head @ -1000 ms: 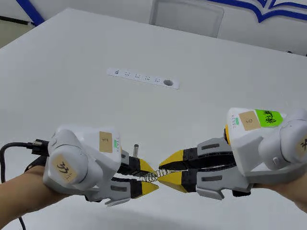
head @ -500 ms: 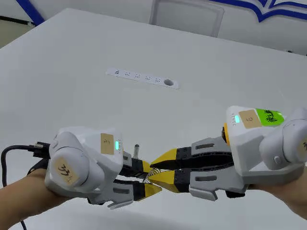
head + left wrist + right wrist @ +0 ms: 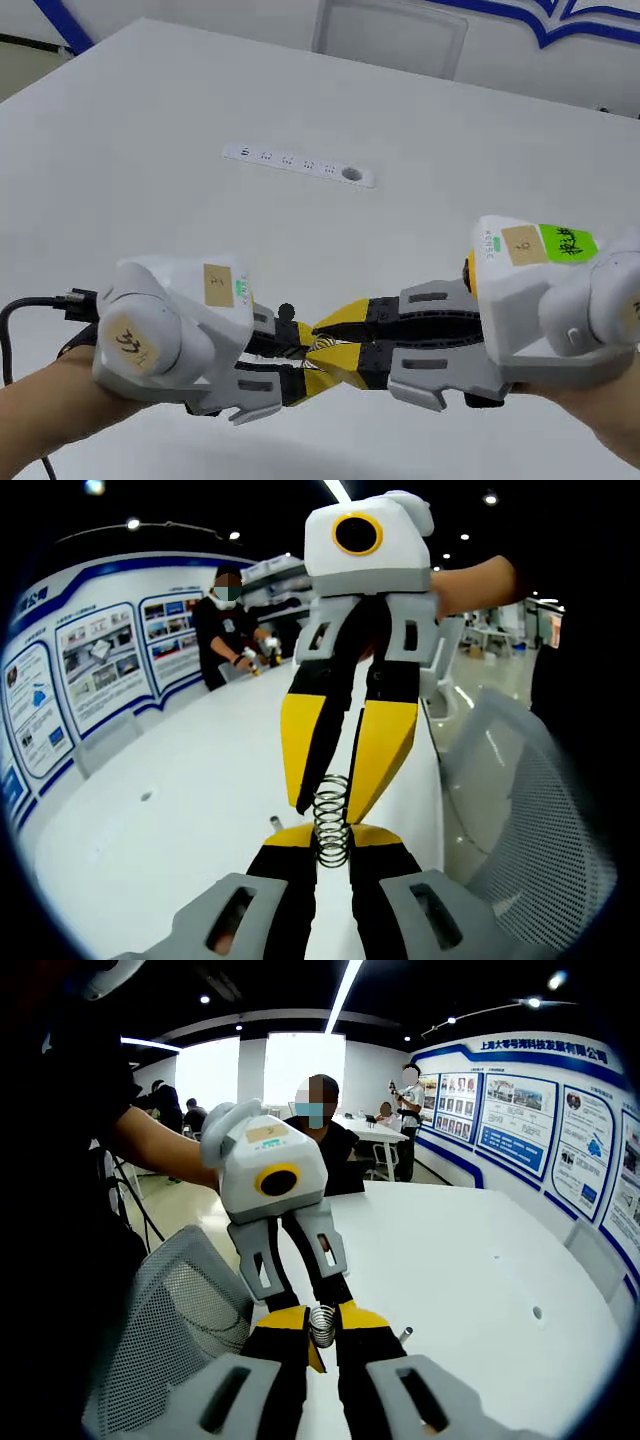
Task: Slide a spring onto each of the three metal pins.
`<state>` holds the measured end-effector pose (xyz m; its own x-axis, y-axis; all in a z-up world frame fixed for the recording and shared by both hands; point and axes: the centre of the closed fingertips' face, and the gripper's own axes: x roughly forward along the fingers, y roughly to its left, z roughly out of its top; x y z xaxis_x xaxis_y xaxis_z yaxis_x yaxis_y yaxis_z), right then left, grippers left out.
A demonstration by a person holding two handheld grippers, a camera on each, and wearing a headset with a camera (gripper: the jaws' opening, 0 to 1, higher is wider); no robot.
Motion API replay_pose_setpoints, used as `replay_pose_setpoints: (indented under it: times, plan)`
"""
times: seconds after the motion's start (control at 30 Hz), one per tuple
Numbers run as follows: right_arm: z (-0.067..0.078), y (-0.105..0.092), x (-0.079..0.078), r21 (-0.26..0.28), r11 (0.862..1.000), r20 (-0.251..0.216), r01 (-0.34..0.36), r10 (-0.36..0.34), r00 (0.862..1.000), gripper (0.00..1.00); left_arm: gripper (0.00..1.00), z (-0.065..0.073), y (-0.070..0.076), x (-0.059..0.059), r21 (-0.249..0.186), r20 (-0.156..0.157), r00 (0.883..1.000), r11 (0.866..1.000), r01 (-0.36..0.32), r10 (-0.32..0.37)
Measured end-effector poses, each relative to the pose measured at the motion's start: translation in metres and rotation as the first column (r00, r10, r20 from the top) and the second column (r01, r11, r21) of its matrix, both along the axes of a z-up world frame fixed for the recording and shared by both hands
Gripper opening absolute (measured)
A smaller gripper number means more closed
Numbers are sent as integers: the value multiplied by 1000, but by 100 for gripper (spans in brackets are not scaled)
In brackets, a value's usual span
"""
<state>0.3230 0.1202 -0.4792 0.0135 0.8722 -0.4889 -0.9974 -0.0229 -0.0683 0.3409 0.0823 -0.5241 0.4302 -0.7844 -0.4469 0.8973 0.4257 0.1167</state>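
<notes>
Right tongs [image 3: 318, 341] nearer left tongs [image 3: 311, 359], spring [image 3: 331, 820] between.

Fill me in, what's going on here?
A person holds a gripper in each hand above a white table. The left gripper and right gripper meet tip to tip. A small spring sits between them, one end in each pair of jaws, which seem closed on it. A metal pin stands on the table close beside the jaws, and the spring is not on it yet.
</notes>
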Motion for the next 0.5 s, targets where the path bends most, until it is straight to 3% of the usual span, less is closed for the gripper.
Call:
replay_pose_setpoints:
  times: [0.27, 0.37, 0.5]
  plan:
    - [-2, -2, 8, -7, 999, 9, 35, -34, 999, 10, 13, 7, 5, 6, -60, -17, 999, 997, -41, 40]
    - [0, -4, 13, -3, 999, 10, 48, -48, 999, 10, 18, 5, 10, 10, -56, -30, 998, 996, -64, 62]
    - [3, -8, 22, 8, 997, 13, 75, -75, 997, 10, 28, 0, 16, 13, -38, -23, 996, 996, -82, 81]
